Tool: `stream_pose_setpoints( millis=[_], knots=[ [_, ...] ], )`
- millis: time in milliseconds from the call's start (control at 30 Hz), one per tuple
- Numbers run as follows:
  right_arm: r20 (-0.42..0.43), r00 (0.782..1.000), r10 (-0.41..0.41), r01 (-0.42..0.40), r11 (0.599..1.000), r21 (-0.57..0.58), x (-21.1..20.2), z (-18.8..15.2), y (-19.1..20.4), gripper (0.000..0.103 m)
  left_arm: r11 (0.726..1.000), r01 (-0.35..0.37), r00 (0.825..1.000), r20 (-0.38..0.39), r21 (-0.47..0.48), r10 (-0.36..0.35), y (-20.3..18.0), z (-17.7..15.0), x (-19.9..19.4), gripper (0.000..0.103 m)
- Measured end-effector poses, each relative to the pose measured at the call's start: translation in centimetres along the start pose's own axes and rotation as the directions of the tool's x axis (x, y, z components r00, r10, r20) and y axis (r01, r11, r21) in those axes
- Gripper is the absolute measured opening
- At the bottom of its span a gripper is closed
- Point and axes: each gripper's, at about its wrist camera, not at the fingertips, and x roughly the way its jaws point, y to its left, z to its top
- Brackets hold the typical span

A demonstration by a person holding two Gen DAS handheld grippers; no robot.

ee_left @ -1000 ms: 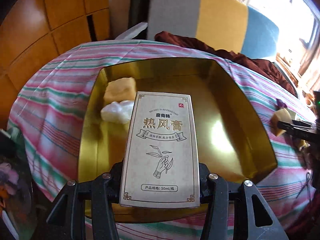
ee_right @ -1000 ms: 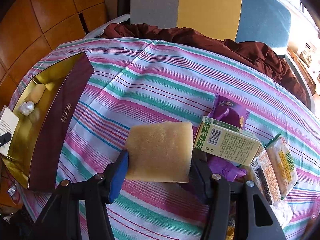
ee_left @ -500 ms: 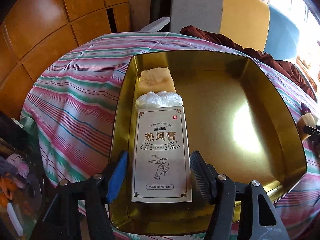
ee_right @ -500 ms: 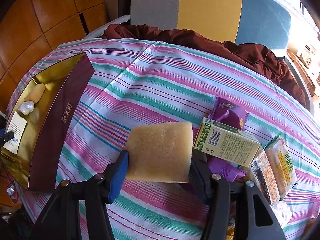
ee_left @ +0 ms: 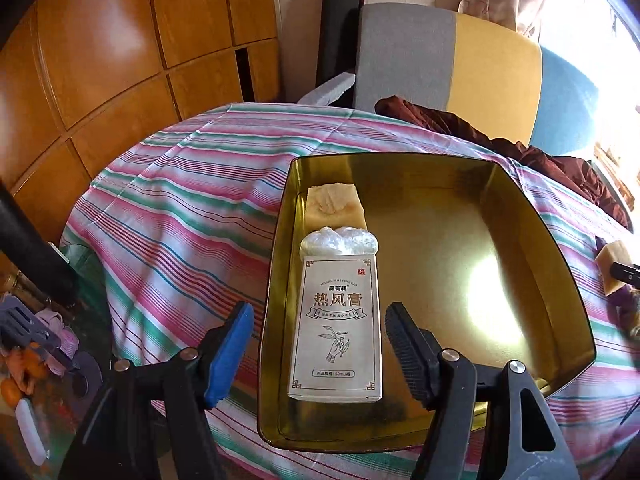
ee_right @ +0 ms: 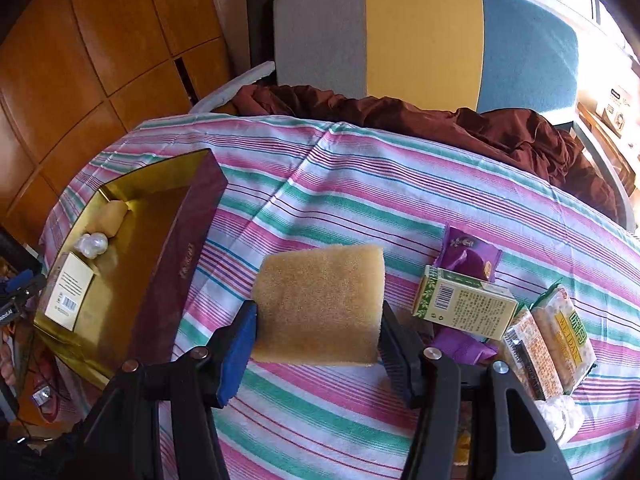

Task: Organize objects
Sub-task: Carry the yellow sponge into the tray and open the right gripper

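The left gripper has just let go of the carton: a second ago its pads clamped the carton's sides, and now its jaws are opening, clear of the carton on both sides, with the carton lying between them but untouched. The carton lies flat in the gold tray, along the tray's left wall, its far end against the white wad, with a sponge beyond that at the far left corner. So three things now sit in a row in the tray, and that placement looks finished; this hand seems free to pull back.

The right gripper is clamped on a second sponge, pads pressed into its left and right sides, held above the striped cloth. It has lifted a little over the last second, with no change in grip. Its likely next place is the tray, well off to its left. To its right, the green box, purple packets and snack packs lie unsorted on the cloth.
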Motion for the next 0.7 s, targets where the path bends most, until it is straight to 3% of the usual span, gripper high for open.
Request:
stream_pose_setpoints(
  millis=[100, 333, 500, 700],
  knots=[
    [0.011, 1.0, 0.027, -0.027, 1.0, -0.008, -0.5, 0.1, 1.5, 0.059, 1.0, 0.007, 1.0, 0.021, -0.007, -0.007, 0.2, 0.1, -0.7, 0.073],
    [0.023, 0.987, 0.156, -0.154, 0.984, -0.09, -0.6, 1.0, 9.6, 0.059, 0.999, 0.019, 0.998, 0.065, -0.03, -0.017, 0.8, 0.2, -1.9, 0.081],
    [-0.056, 0.969, 0.242, -0.248, 0.956, -0.155, 2.2, 0.6, 16.7, 0.059, 0.998, 0.024, 0.997, 0.074, -0.051, -0.02, 1.6, -0.2, -2.2, 0.082],
    [-0.142, 0.949, 0.28, -0.303, 0.937, -0.174, 5.3, -0.3, 20.9, 0.061, 0.998, 0.017, 0.996, 0.091, -0.064, -0.011, 2.6, -0.7, -2.7, 0.084]
  ],
)
